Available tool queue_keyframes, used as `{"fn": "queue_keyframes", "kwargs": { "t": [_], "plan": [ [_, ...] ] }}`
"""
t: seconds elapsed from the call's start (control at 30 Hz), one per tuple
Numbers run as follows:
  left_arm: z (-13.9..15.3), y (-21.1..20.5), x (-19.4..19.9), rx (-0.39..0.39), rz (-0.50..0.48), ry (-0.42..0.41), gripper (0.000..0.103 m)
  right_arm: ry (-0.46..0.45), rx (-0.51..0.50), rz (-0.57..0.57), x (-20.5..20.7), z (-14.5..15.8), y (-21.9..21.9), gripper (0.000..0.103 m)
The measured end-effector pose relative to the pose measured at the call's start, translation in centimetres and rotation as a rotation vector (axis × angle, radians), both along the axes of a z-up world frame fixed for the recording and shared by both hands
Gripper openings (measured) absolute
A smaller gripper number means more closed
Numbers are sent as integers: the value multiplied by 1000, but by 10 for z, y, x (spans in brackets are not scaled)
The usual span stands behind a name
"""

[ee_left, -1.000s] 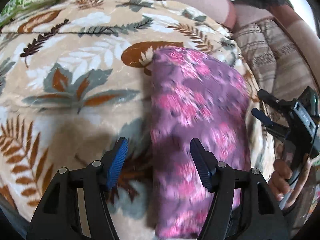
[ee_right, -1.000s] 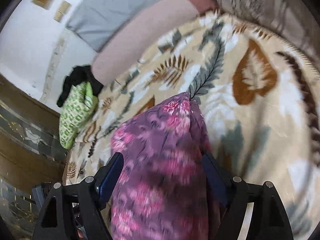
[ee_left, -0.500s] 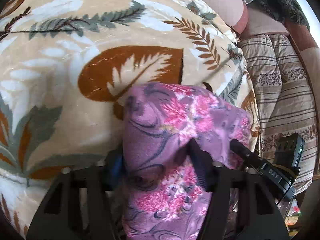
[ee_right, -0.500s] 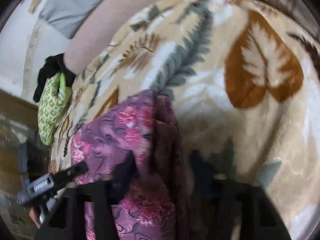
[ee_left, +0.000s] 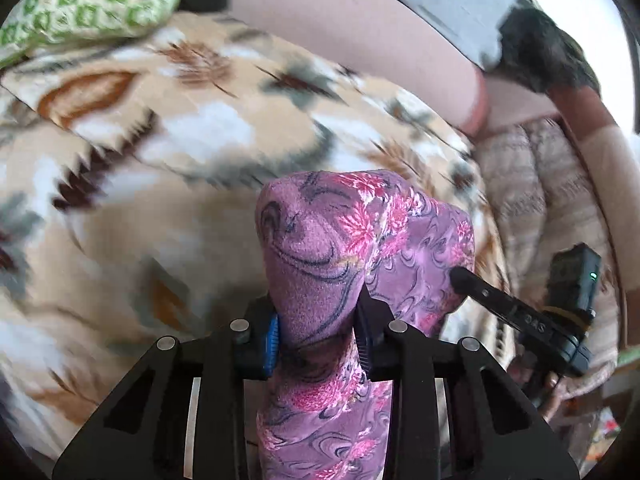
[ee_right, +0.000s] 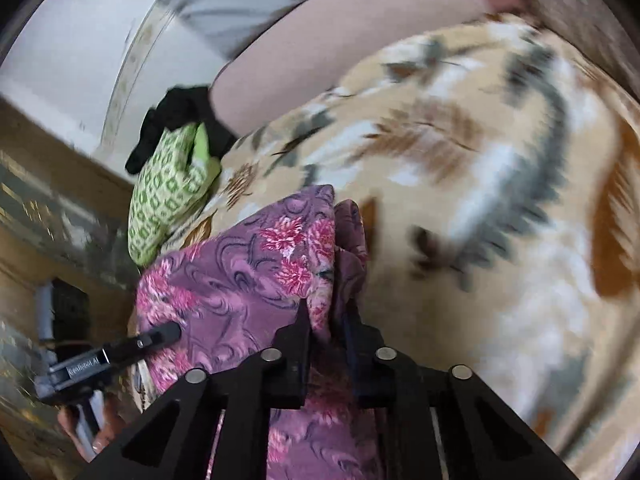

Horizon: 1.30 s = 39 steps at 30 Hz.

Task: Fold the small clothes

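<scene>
- Between my two grippers, the purple floral garment (ee_left: 320,280) hangs bunched above the leaf-print blanket (ee_left: 160,208).
- My left gripper (ee_left: 318,332) pinches a thick roll of the fabric; its jaws have just been closing, with cloth between them.
- My right gripper (ee_right: 326,320) pinches a thinner edge of the same garment; its jaws have likewise just been closing on cloth.
- Risk: the right hold looks shallow. A sharp pull could strip the edge out and drop that side.
- Risk: the left bunch holds several layers. Laid down as it is, I judge the fold would crease unevenly.
- Risk: the green patterned cloth (ee_right: 168,196) lies near; a wide swing could drag it.
</scene>
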<state>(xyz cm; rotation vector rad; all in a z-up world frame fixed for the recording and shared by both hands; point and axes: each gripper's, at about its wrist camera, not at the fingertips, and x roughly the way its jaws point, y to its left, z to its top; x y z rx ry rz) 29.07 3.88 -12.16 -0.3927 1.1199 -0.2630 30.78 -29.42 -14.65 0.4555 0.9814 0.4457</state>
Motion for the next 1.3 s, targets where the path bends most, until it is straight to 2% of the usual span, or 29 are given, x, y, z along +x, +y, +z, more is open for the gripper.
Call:
{"fn": "queue_keyframes", "kwargs": {
  "t": [0.07,0.1,0.17,0.23,0.27,0.33,0.37,0.43,0.47,0.5,0.6,0.67,0.7,0.73,0.77,0.8,0.83,0.87,0.9,0.97,1.03,1.07,1.1,1.17,1.2,1.23,1.27,1.3],
  "plan": [
    [-6,21,25,-9,27,36,29,-7,-74,-15,17,2,16,6],
    [-10,26,33,-11,25,42,29,-1,-77,-19,26,1,19,6],
    [-25,33,53,-18,-3,50,31,5,-45,-9,45,-4,23,5],
    [-48,34,66,14,-15,101,36,41,17,15,58,-15,28,6],
    [-63,40,67,18,8,142,37,56,56,38,58,-20,29,6],
    [-75,54,59,-15,44,145,43,49,88,95,44,-25,39,7],
    [-77,64,48,-31,56,127,46,45,58,98,32,-29,42,10],
    [-73,79,17,-65,69,85,59,72,9,94,1,-42,43,30],
    [-71,83,1,-69,77,67,63,80,8,86,-11,-48,40,51],
    [-70,85,-17,-54,82,54,65,79,23,72,-30,-54,35,60],
    [-78,78,-69,-25,63,59,65,115,51,67,-66,-73,29,61],
    [-87,66,-94,-12,24,72,65,137,32,52,-78,-82,31,61],
    [-91,61,-100,-3,27,74,65,158,55,64,-79,-88,33,61],
    [-96,55,-105,18,30,86,63,166,52,71,-80,-92,36,60],
    [-98,46,-108,68,23,75,58,144,17,66,-81,-90,39,49],
    [-97,40,-108,90,8,58,37,134,8,70,-82,-88,39,28],
    [-95,36,-108,68,-20,62,18,134,29,77,-82,-87,40,18],
    [-91,34,-108,62,-21,71,17,127,26,62,-83,-84,38,7],
    [-84,32,-111,81,-23,51,13,109,-1,46,-87,-78,37,7],
    [-78,33,-119,63,-19,28,13,56,-43,30,-98,-64,36,7],
    [-92,35,-123,58,10,54,16,76,-121,20,-99,-72,41,7],
    [-101,31,-126,106,13,51,24,94,-146,17,-96,-80,43,7],
    [-99,28,-129,140,11,24,26,106,-153,15,-94,-87,43,9],
    [-84,21,-137,187,-6,4,29,100,-116,0,-97,-81,37,10],
    [-78,20,-142,183,-18,-12,32,85,-87,-9,-102,-73,33,14],
    [-74,21,-149,174,-22,-33,43,55,-73,-20,-109,-64,28,18],
    [-73,21,-156,173,-10,-46,52,27,-84,-37,-118,-57,23,42],
    [-75,21,-159,181,2,-44,67,13,-95,-56,-126,-55,20,78]
  ]
}}
